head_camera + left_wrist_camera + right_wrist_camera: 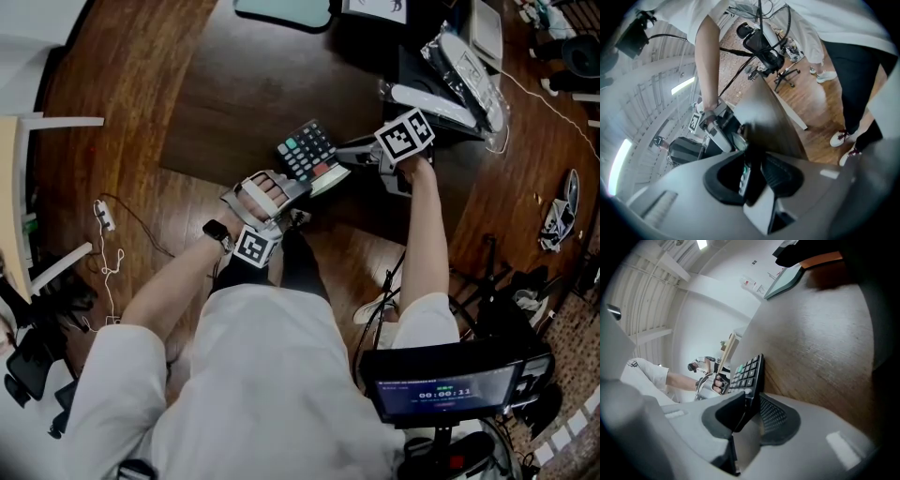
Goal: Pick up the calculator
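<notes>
The calculator [306, 150], black with grey and green keys, hangs tilted over the near edge of the dark wooden desk [253, 84]. My left gripper [292, 187] holds its near-left end. In the left gripper view the calculator [743, 177] stands edge-on between the pads of this gripper [752, 176], which close on it. My right gripper [345, 157] clamps the opposite end. In the right gripper view the keypad [747, 371] sticks out beyond that gripper [750, 406], whose pads press on both of its faces.
A teal object [281, 11] lies at the desk's far edge. A plastic-wrapped item [464, 61] and dark gear sit at the right. A lit screen [441, 384] stands low right. Cables [108, 244] trail on the floor at left. An office chair [761, 44] stands behind.
</notes>
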A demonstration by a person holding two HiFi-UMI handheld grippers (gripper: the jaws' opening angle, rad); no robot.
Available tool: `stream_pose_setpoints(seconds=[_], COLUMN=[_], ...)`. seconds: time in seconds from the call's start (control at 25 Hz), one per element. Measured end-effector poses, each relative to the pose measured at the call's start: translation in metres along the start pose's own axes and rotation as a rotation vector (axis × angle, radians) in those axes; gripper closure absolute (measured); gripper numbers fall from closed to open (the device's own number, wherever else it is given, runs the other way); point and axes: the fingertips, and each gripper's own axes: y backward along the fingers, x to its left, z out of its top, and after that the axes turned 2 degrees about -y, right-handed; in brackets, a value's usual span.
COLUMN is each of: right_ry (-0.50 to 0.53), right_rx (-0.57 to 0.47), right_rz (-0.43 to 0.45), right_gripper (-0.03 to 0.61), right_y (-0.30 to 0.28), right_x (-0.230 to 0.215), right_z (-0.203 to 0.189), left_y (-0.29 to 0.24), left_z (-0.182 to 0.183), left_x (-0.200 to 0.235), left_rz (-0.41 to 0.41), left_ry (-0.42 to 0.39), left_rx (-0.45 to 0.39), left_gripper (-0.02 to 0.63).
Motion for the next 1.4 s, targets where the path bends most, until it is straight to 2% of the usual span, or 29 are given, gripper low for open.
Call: stream_pose_setpoints(seconds=[0.28, 0.4, 0.8, 1.04, 1.2, 1.4], right_ry=[-0.032, -0.050, -0.024, -0.121, -0.014, 0.007], right_rx=[-0.052, -0.110, -0.195, -0.249, -0.318, -0.406], right_rz=[0.035, 0.048, 0.024, -0.009, -0.034, -0.099], right_gripper=[0.492, 0.494, 0.497, 0.497, 0.497, 0.497], right_y=[0.003, 0.009, 0.032, 0.047, 0.064, 0.084], right_x=[0.006, 0.010, 0.029, 0.031, 0.050, 0.073], right_z=[0.000, 0.005, 0.021, 0.019, 0.034, 0.038], left_y=[0.008, 0.008, 0.013, 0.013, 0.015, 0.024], left_z=[-0.016, -0.020, -0.023, -0.025, -0.023, -0.021], left_x=[0.016, 0.027, 0.059, 0.078, 0.097, 0.117], left_rz=[0.054, 0.063, 0.116, 0.120, 0.152, 0.173], left_ry=[-0.023, -0.041, -0.031, -0.067, -0.114, -0.200], left_rx=[0.029, 0.028, 0.003, -0.026, -0.053, -0.106], left_gripper=[0.528, 0.534, 0.535, 0.537, 0.537, 0.537])
